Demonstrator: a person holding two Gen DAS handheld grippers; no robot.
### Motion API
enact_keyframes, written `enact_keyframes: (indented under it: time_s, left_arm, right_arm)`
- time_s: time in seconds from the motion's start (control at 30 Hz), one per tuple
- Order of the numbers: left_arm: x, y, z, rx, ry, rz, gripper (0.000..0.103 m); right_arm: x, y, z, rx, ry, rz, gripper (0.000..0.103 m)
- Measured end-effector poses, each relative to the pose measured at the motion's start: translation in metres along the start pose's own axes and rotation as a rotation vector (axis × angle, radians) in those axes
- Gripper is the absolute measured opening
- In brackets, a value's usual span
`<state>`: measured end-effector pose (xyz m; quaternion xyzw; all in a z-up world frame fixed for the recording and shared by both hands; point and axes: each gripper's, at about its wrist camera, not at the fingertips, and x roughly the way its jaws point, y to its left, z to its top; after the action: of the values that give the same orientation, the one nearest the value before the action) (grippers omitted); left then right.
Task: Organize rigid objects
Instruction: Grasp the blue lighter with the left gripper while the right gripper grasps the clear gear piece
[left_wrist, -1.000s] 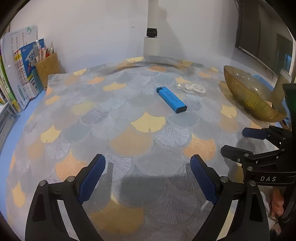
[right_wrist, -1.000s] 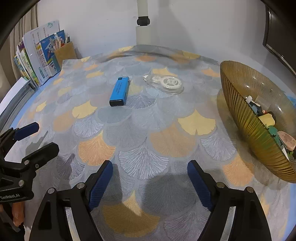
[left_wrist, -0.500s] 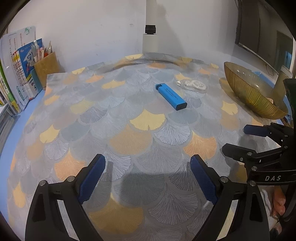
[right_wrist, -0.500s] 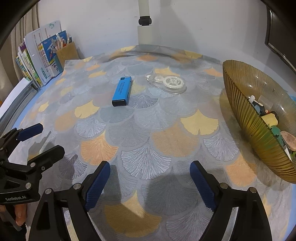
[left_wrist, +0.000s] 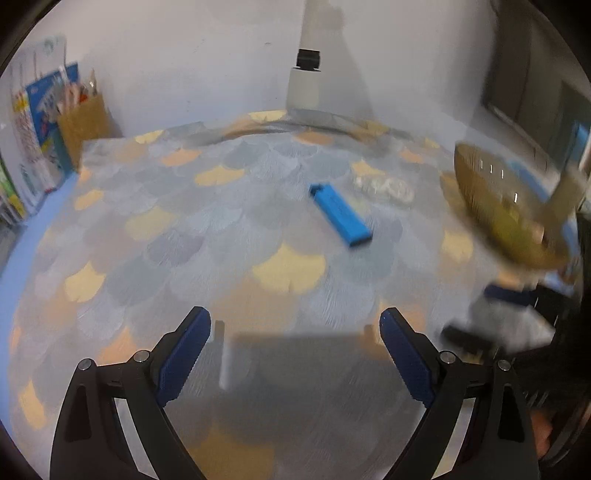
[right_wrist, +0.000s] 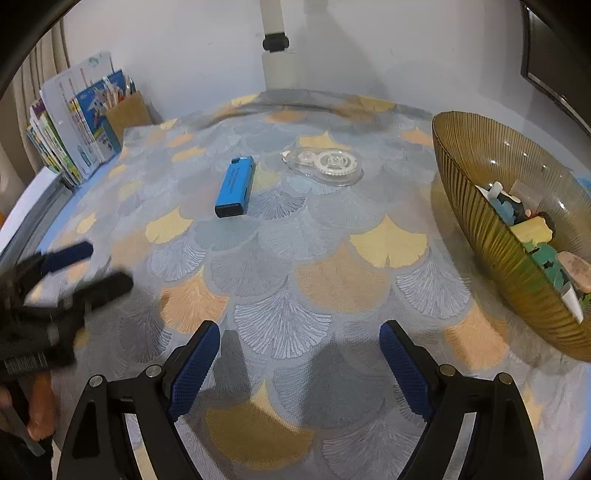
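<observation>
The left gripper (left_wrist: 295, 354) has its blue-padded fingers (left_wrist: 183, 356) spread wide, with nothing between them and nothing touching them; it hangs low over the near part of the tabletop (left_wrist: 184, 251), which is covered by a cloth printed with grey, yellow and orange fan-shaped leaves. Its own view is smeared by motion blur. The right gripper (right_wrist: 299, 363) is likewise fully spread and empty, its pads (right_wrist: 404, 369) above the cloth and casting a shadow just ahead of them. Each tool appears in the other's view: the left one at the left edge of the right wrist view, blurred, with part of the person's hand (right_wrist: 38, 406) visible below it, and the right one at the right edge of the left wrist view, also blurred, its fingers apart. Farther out, near the middle of the tabletop, a blue rectangular object with a dark end (right_wrist: 235, 186) lies flat on the cloth, clear of both tools. Just beside it, toward the right, lies a clear correction tape dispenser (right_wrist: 325, 164) with white gear wheels inside, close to the blue object but not touching it. On the right side stands a ribbed amber glass bowl (right_wrist: 480, 206) holding small items in blue, teal, yellow and pink that are too small to identify. At the far left edge, against the white wall, books (right_wrist: 62, 140) stand upright next to a brown pen holder (right_wrist: 127, 114) filled with pencils. A white post with a black fitting (right_wrist: 275, 40) rises behind the far edge.
</observation>
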<state>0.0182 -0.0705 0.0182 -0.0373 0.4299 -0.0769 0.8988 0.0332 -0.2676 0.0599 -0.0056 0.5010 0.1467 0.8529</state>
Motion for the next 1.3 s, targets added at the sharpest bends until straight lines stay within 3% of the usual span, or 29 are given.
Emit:
enact_keyframes:
  time_s: [0.2, 0.3, 0.47, 0.53, 0.63, 0.67, 0.7, 0.9, 1.07, 1.17, 1.2, 1.27, 1.3]
  left_arm:
    - [0.053, 0.0, 0.049, -0.094, 0.075, -0.049, 0.091]
    - [0.079, -0.009, 0.063, -0.086, 0.093, -0.052, 0.091]
    - [0.094, -0.025, 0.07, -0.001, 0.074, 0.008, 0.089]
    - [0.098, -0.033, 0.069, 0.068, 0.063, 0.065, 0.081]
    - [0.095, -0.033, 0.067, 0.114, 0.046, 0.08, 0.053]
    - [0.092, -0.029, 0.066, 0.113, 0.045, 0.078, 0.037]
    - [0.091, -0.025, 0.067, 0.103, 0.048, 0.078, 0.032]
    - [0.079, 0.008, 0.066, 0.043, 0.009, 0.016, 0.032]
    - [0.074, 0.031, 0.068, -0.062, -0.008, -0.058, 0.032]
    - [0.072, 0.045, 0.068, -0.122, -0.011, -0.079, 0.033]
    - [0.071, 0.048, 0.068, -0.143, -0.012, -0.086, 0.033]
    - [0.071, 0.055, 0.068, -0.174, -0.013, -0.099, 0.032]
    - [0.071, 0.057, 0.067, -0.18, -0.012, -0.108, 0.032]
  right_arm:
    - [0.008, 0.016, 0.034, -0.139, 0.061, -0.126, 0.087]
    - [0.028, 0.0, 0.045, -0.043, 0.054, -0.069, 0.087]
    - [0.048, -0.011, 0.059, 0.079, -0.012, -0.148, 0.088]
    - [0.053, -0.01, 0.066, 0.083, -0.02, -0.147, 0.09]
    - [0.059, -0.011, 0.069, 0.086, -0.009, -0.138, 0.094]
    - [0.058, -0.011, 0.068, 0.082, -0.008, -0.136, 0.094]
    - [0.058, -0.01, 0.067, 0.08, -0.007, -0.133, 0.094]
    - [0.068, -0.006, 0.081, 0.107, 0.018, -0.152, 0.094]
    - [0.082, -0.005, 0.096, 0.126, -0.006, -0.168, 0.101]
    - [0.087, 0.001, 0.104, 0.097, -0.004, -0.139, 0.1]
    - [0.087, 0.005, 0.104, 0.069, -0.006, -0.102, 0.098]
    - [0.079, 0.017, 0.1, -0.005, -0.019, -0.013, 0.08]
    - [0.076, 0.021, 0.097, -0.031, -0.017, 0.006, 0.078]
